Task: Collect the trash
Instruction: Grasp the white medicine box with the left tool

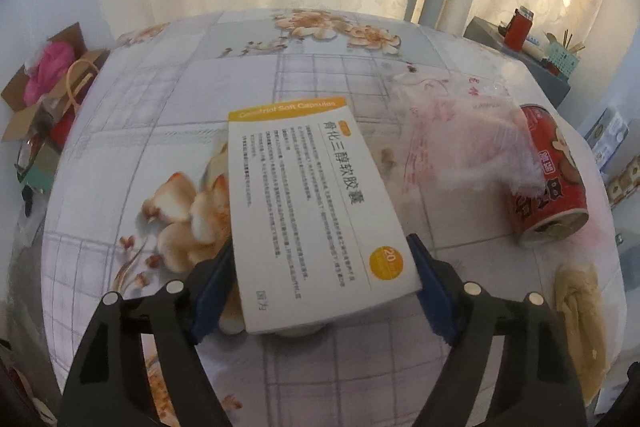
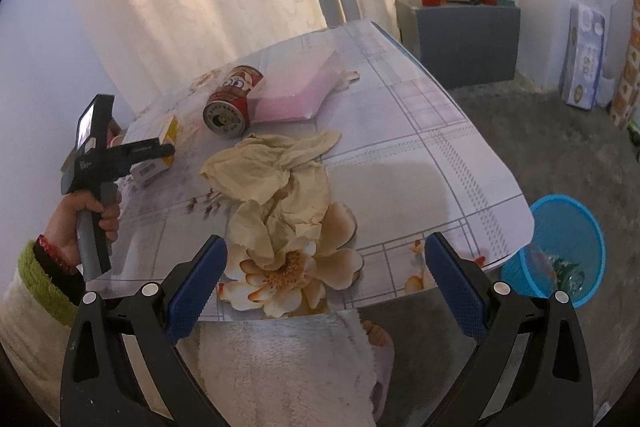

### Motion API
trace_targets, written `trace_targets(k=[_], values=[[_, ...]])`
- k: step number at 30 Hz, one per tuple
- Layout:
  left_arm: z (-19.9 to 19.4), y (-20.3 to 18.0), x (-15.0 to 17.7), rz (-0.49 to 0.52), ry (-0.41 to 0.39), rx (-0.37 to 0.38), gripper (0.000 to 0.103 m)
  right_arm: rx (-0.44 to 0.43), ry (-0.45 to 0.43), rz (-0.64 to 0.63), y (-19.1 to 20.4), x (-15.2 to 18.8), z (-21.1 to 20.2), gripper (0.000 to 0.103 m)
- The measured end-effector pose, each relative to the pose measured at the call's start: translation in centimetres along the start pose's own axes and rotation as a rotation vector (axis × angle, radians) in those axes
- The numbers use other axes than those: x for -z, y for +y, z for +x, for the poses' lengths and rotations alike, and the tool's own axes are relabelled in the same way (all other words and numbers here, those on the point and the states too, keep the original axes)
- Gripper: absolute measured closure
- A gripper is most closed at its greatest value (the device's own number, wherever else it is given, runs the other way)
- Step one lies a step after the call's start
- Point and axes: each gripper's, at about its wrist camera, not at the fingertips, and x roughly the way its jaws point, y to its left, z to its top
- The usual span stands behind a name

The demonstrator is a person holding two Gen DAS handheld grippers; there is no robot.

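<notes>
Left tool (image 1: 324,267) pinching box (image 1: 312,195) crosswise, long axis pointing ahead. Right tool (image 2: 324,287) spread, empty; bin (image 2: 560,247) just right of it, below counter (image 2: 440,167) edge.

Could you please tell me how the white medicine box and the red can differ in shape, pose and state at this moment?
The medicine box is flat, rectangular and white with orange trim; the red can is a cylinder. The box is clamped between the jaws of the left gripper, while the can lies on its side on the table, untouched. A clear plastic bag drapes over the can, not the box. Both are trash still to be binned.
</notes>
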Motion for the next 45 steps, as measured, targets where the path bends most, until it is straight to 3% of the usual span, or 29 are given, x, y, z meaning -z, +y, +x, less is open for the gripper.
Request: trace_targets(k=[12,14,18,26,29,33,40,45], values=[[-5.3,1.8,6.9,0.021,0.054,0.056,0.024,0.004,0.003,-0.029,1.1,0.6,-0.9,0.008],[-5.8,1.9,7.6,0.035,0.071,0.068,0.019,0.006,0.001,-0.039,1.4,0.4,-0.9,0.008],[-6.6,1.8,7.7,0.050,0.046,0.073,0.011,0.008,-0.010,-0.060,2.2,0.0,-1.1,0.008],[-5.5,1.6,5.4,0.047,0.015,0.034,0.011,0.016,-0.042,-0.112,3.9,-2.0,-1.7,0.008],[-4.7,1.6,5.1,0.051,0.022,0.016,0.011,0.012,-0.074,-0.122,4.1,-4.3,-2.3,0.008],[-4.0,2.1,5.1,0.033,0.031,0.031,0.018,-0.033,-0.108,-0.101,3.9,-8.4,-2.3,0.008],[-4.2,3.1,5.6,0.004,0.008,0.058,0.025,-0.102,0.039,0.030,2.7,-13.9,2.8,0.008],[-4.5,3.4,6.0,0.016,-0.010,0.068,0.025,-0.147,0.130,0.114,3.0,-15.2,5.8,0.008]])
